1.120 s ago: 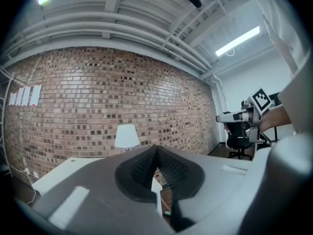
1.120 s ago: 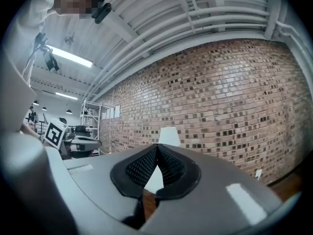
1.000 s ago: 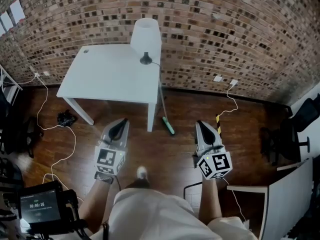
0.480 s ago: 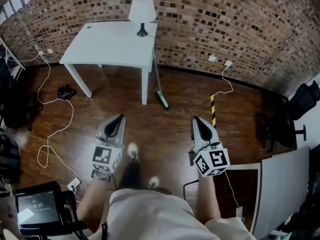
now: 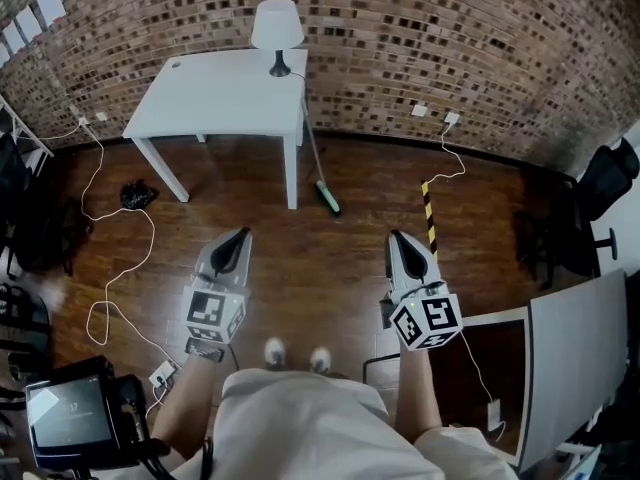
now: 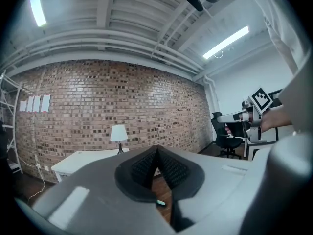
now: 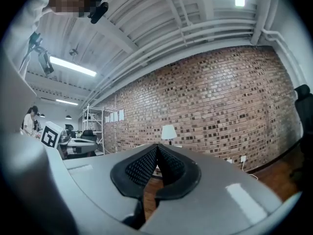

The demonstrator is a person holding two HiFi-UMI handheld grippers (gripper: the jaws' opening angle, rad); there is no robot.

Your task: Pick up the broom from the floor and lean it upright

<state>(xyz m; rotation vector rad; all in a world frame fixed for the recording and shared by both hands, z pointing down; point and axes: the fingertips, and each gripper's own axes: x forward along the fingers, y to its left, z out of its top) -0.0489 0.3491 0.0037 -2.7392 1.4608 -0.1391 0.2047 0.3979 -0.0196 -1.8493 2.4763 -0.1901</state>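
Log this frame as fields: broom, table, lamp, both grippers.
broom: green head on the wood floor, handle appears to lean up against the table's right edge
table: white, by the brick wall
lamp: white shade, stands on the table's back right corner
left gripper: shut, empty, well short of the broom
right gripper: shut, empty, well short of the broom
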